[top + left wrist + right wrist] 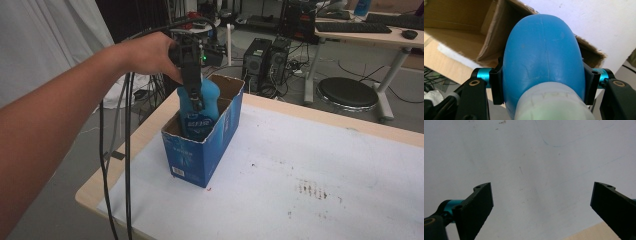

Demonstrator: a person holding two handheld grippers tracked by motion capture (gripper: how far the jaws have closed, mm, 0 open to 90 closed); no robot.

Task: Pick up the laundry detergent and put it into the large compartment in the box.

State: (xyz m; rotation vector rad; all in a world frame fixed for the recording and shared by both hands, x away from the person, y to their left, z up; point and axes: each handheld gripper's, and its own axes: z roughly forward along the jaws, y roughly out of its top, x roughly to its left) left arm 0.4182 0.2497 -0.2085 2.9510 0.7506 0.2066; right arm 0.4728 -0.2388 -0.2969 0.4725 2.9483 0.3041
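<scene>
A blue plastic bottle (202, 107) with a pale cap stands partly inside an open blue cardboard box (205, 150) near the table's left edge. My left gripper (192, 97) comes down from above and is shut on the bottle's upper part. In the left gripper view both black pads clamp the blue bottle (544, 60) just above its cap, with the brown inside of the box (461, 32) beyond it. My right gripper (541, 207) hangs open over the white table cover (529, 157), nothing between its jaws.
A white sheet (300, 170) with small reddish stains covers the wooden table (100, 185). Black cables (127, 150) hang off the left edge. Behind the table stand computer towers (265, 60), a round stool (347, 92) and a desk with a keyboard (360, 27).
</scene>
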